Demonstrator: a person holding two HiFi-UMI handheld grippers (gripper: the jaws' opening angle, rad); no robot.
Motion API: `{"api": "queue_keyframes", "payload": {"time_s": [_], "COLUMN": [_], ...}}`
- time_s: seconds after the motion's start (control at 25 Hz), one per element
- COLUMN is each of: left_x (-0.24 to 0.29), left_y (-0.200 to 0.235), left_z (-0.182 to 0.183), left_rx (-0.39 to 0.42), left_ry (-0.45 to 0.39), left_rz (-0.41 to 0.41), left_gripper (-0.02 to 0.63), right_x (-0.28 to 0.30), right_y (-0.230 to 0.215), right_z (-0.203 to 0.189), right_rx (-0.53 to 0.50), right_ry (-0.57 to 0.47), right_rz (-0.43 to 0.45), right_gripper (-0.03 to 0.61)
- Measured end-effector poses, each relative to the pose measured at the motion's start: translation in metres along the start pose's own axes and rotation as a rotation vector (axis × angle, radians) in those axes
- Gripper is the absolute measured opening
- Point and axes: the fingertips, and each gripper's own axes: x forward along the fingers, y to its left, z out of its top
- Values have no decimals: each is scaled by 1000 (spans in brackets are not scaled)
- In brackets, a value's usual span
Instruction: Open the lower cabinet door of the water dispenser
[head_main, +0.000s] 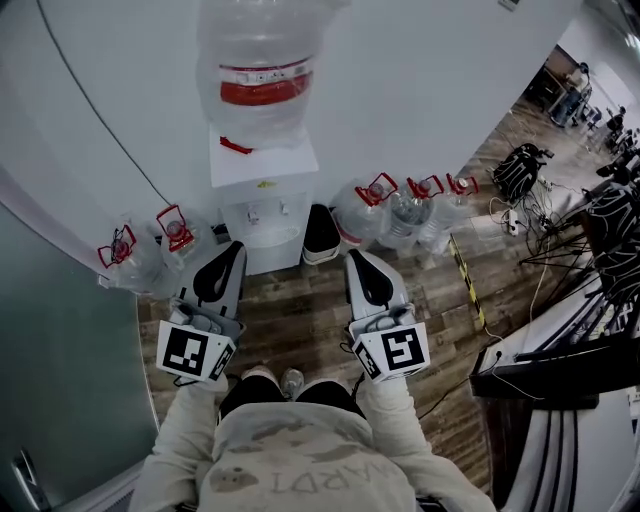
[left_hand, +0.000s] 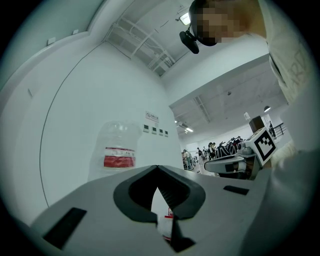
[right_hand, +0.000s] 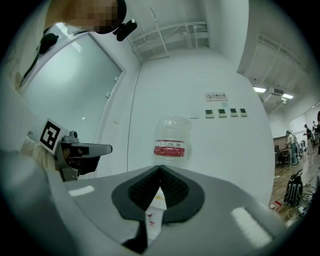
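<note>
Closest in the head view, the left gripper (head_main: 232, 248) and right gripper (head_main: 353, 258) are held out side by side above the wooden floor (head_main: 300, 320), both aimed at the water dispenser (head_main: 262, 170). Each gripper view shows its jaws closed tip to tip with nothing between them. Only a sliver of the dispenser shows through the gap below the tips.

The dispenser stands against the white wall just beyond the grippers, and neither gripper touches it. Its lower cabinet door (head_main: 270, 260) is at the foot of the front face.

Several things could go wrong from here.
- With the jaws closed, a gripper pushed against the door will probably slide off it and fail to catch an edge.
- Spare bottles (head_main: 175, 235) stand close on the left.
- A dark-topped object (head_main: 320, 235) stands right beside the dispenser, with more bottles (head_main: 400, 210) beyond it on the right.
- A swinging door or a sideways elbow could knock any of these.
- A hard tug low down could also rock the large bottle (head_main: 260, 70) seated on top.

The door is so foreshortened from above that I cannot make out its handle, hinge side or seam. In both gripper views the gripper's own body hides the cabinet almost entirely. The cables (head_main: 530, 230) far to the right are too tangled to make out.
</note>
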Motion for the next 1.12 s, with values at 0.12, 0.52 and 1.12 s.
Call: {"api": "queue_keyframes", "payload": {"time_s": [0.12,0.52,1.12], "left_x": [5,30,101], "left_y": [-5,15,78], "left_z": [-2,-12,-22], "left_rx": [5,1,4], "left_ry": [10,7,-2], "left_rz": [0,4,17], "left_gripper": [2,2,2], "right_x": [0,28,119], "right_y": [-7,-21,-55], "right_z": [-6,-16,-16], "right_rx": [16,22,2], "right_ry": [4,12,9], "right_rz": [1,1,19], "right_gripper": [9,9,9]}}
